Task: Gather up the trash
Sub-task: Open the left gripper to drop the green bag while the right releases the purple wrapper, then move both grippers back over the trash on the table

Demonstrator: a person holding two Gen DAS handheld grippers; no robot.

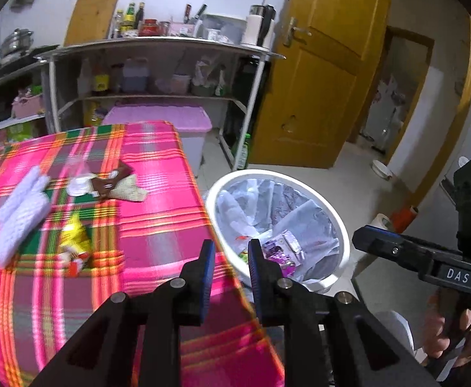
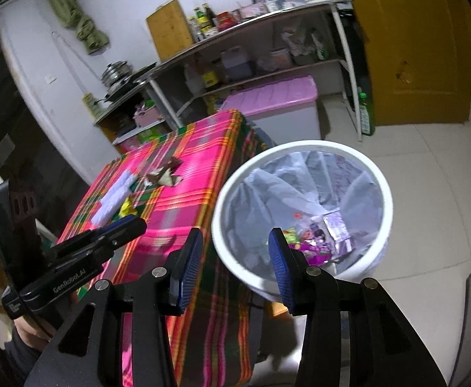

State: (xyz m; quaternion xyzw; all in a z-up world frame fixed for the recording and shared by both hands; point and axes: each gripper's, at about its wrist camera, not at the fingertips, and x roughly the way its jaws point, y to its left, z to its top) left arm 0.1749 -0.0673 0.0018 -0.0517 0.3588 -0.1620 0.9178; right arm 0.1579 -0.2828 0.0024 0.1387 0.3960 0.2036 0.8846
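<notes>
While the plaid-covered surface [image 1: 158, 193] carries white foam netting [image 1: 19, 213], a brown wrapper [image 1: 113, 180] and a yellow packet [image 1: 74, 235], the lined white bin [image 2: 300, 154] beside it holds purple wrappers [image 2: 316, 251]; both the left gripper [image 1: 229, 258] and right gripper [image 2: 235, 258] have fingers released, empty.

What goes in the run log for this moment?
left gripper: open, empty | right gripper: open, over trash bin | wrappers on table

Black left gripper [image 1: 229, 277], black right gripper [image 2: 235, 269], blue ribbed pads [image 2: 188, 269], silver screws, white "DAS" label
</notes>
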